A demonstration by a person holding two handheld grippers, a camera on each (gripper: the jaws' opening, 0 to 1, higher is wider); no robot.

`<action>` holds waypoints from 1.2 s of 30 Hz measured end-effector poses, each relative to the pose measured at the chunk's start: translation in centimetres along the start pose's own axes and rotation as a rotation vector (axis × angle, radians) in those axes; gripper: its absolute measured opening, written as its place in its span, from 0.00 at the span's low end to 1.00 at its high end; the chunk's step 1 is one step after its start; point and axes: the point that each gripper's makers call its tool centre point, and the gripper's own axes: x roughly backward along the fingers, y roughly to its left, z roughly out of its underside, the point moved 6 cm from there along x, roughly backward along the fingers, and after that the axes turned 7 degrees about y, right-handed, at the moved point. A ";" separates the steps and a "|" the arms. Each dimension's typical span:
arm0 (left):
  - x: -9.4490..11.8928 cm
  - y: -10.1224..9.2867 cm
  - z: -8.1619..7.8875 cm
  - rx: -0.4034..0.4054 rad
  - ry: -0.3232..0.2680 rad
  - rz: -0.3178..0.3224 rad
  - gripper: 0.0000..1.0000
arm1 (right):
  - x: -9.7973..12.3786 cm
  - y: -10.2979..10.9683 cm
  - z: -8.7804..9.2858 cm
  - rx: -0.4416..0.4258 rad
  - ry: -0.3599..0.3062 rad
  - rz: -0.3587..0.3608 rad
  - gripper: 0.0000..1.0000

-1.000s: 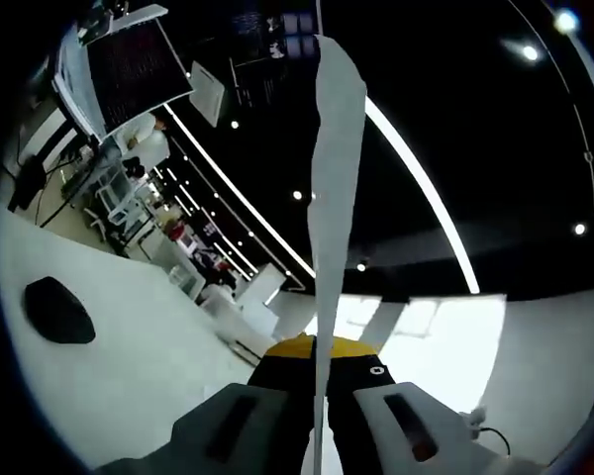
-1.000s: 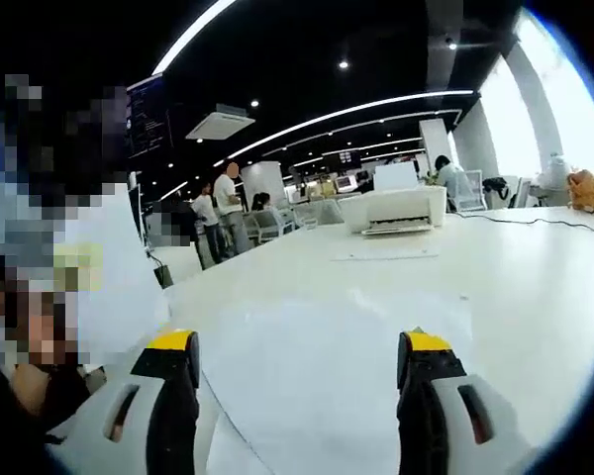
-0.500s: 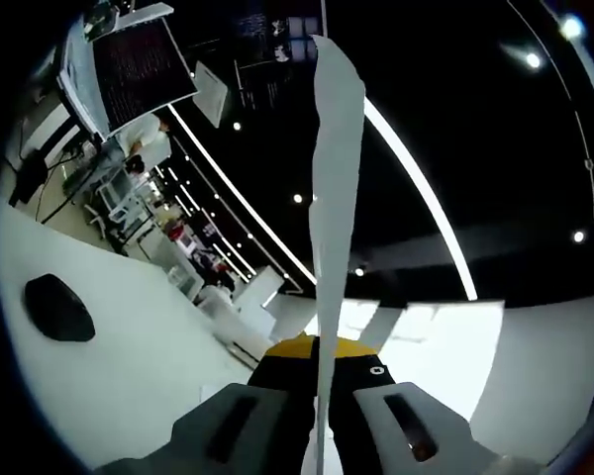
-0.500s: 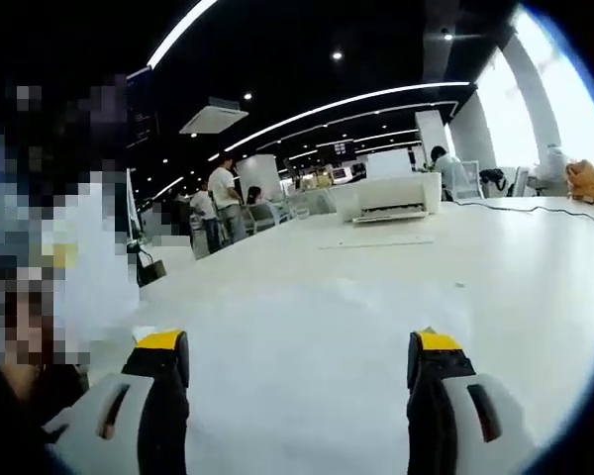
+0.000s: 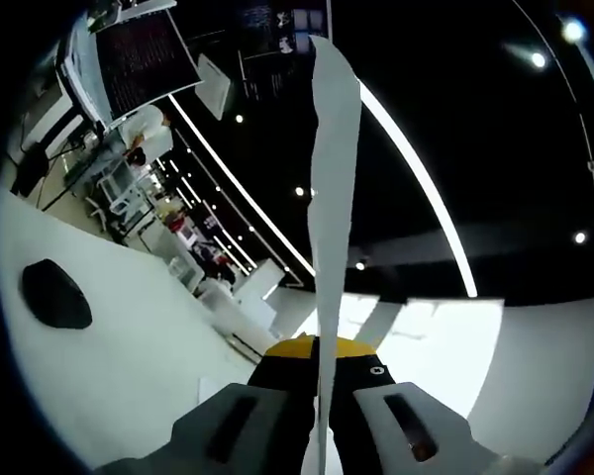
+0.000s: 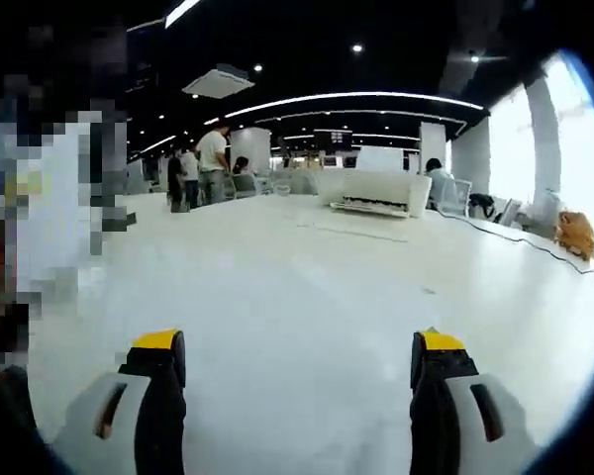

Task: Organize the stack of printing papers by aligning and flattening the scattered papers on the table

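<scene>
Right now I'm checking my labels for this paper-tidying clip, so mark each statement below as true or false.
1. The left gripper is shut on a sheet of paper seen edge-on. True.
2. The right gripper also clamps a sheet. False: its jaws stand wide apart with nothing between them.
3. A white printer sits at the far end of the white table in the right gripper view. True.
4. A red mug stands on the table in the left gripper view. False: a black computer mouse lies there.
5. A cable trails across the table on the right of the right gripper view. True.
</scene>
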 end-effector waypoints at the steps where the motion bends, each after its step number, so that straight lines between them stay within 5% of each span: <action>1: 0.0 0.1 0.1 0.000 -0.001 -0.003 0.06 | -0.2 0.0 0.1 -0.005 0.002 -0.027 0.90; 6: -0.1 0.1 0.4 0.005 0.004 -0.005 0.06 | -1.3 -0.4 1.1 -0.118 0.066 -0.099 0.90; 7: -0.1 0.1 0.4 0.004 0.005 -0.004 0.06 | -1.1 -0.6 0.7 -0.048 0.051 -0.092 0.90; 21: -0.1 -0.7 1.5 -0.029 0.033 0.009 0.06 | -1.7 -0.8 1.3 -0.019 0.046 -0.068 0.82; 26: -0.2 -0.8 1.5 -0.028 0.033 0.014 0.06 | -1.4 -0.7 1.2 -0.009 0.027 -0.081 0.62; 33: -0.3 -0.6 1.7 -0.029 0.036 0.014 0.06 | -1.3 0.1 1.3 0.016 0.011 -0.119 0.49; 36: -0.2 -0.6 1.6 -0.030 0.034 0.013 0.06 | -1.2 0.2 1.0 0.122 -0.035 -0.094 0.45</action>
